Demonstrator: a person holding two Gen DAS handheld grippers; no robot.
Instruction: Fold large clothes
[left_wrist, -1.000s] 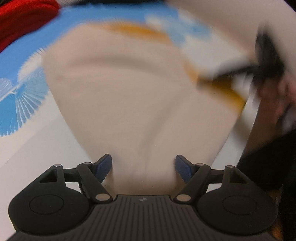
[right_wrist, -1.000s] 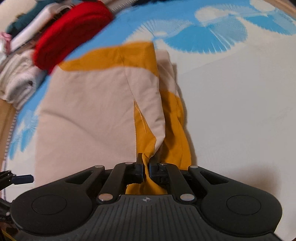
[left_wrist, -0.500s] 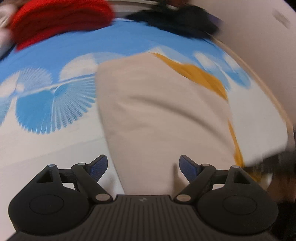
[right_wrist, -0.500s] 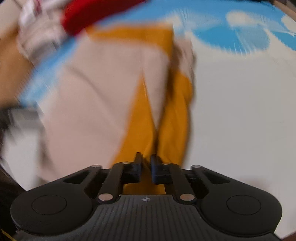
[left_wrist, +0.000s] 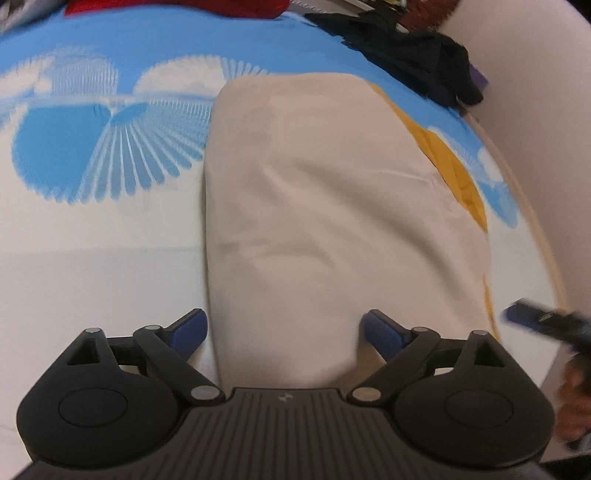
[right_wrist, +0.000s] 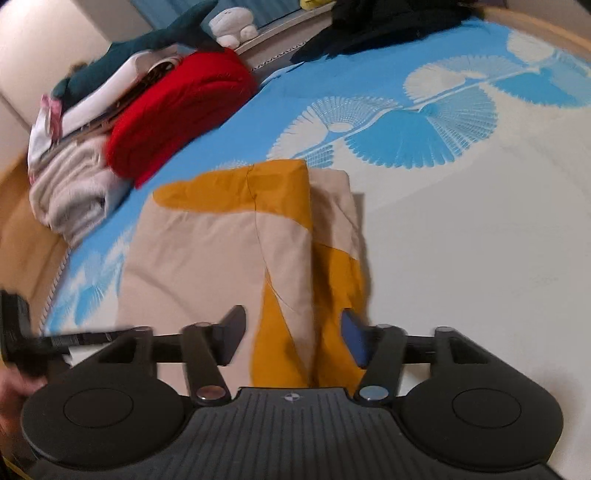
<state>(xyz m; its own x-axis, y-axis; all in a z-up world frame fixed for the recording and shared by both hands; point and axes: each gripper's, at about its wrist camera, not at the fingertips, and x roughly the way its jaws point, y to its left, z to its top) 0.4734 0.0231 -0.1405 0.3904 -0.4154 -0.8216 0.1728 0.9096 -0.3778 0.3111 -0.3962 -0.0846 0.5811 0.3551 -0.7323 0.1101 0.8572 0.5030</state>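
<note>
The beige-and-mustard garment (right_wrist: 221, 254) lies on the bed (right_wrist: 461, 258) folded into a neat rectangle; both grippers, left (left_wrist: 282, 332) and right (right_wrist: 291, 338), are opening, fingers spread clear of it; perhaps one more fold, or stacking, remains.

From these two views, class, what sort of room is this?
Probably a bedroom: a blue-and-white fan-patterned bedspread under the beige-and-mustard folded garment, stacked folded clothes, and a white plush toy.

Folded garment (right_wrist: 221, 251) on bedspread (right_wrist: 461, 240), clothes pile (right_wrist: 129, 122) behind it at left
</note>
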